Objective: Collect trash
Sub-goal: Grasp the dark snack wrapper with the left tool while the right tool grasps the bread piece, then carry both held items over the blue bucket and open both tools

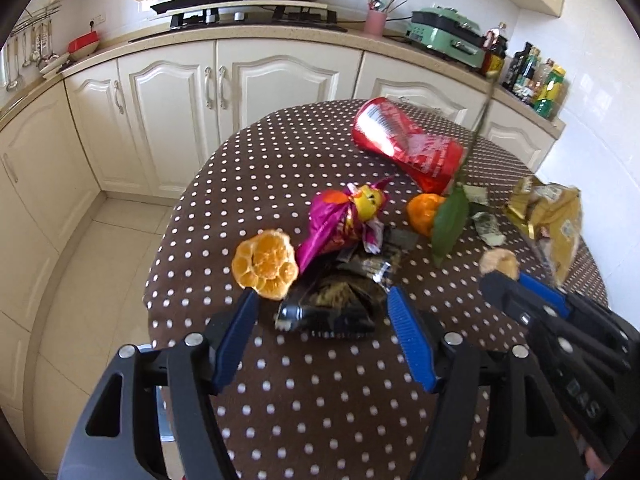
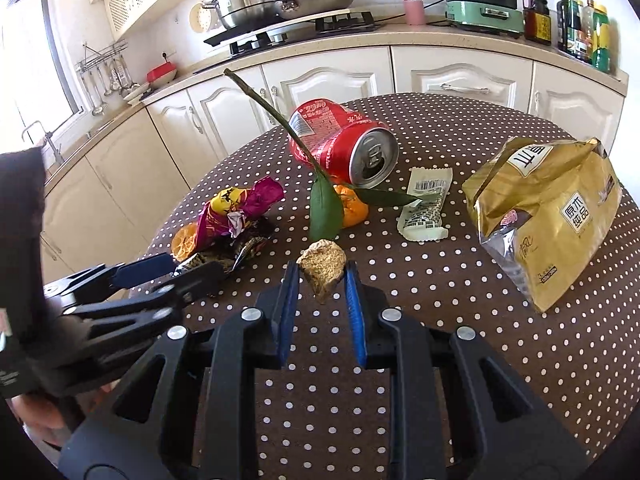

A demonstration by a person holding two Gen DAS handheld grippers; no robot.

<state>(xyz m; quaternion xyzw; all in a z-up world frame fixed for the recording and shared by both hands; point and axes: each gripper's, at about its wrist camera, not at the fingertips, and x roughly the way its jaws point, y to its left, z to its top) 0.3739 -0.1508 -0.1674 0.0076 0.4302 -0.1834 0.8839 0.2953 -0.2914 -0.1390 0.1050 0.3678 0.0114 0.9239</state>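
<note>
Trash is scattered over the polka-dot tablecloth (image 2: 440, 360): a crushed red soda can (image 2: 340, 140) on its side, a gold snack bag (image 2: 548, 216), a pale green wrapper (image 2: 426, 208), a purple foil wrapper (image 1: 332, 224), a dark crumpled wrapper (image 1: 332, 300) and an opened mandarin peel (image 1: 266, 264). A tan dried scrap of peel (image 2: 323, 268) is clamped between the fingers of the right gripper (image 2: 322, 280), which are drawn in against it. The left gripper (image 1: 324, 300) is spread wide, its fingers set either side of the dark crumpled wrapper but not yet closed on it. For a clean pick, the left fingers should be lowered until the tips meet the cloth, then closed slowly on the wrapper's thickest fold, so that the peel and purple foil beside it are not dragged along. A whole leafy mandarin (image 2: 352, 208) rests against the can; it is probably not trash and is best left alone
</note>
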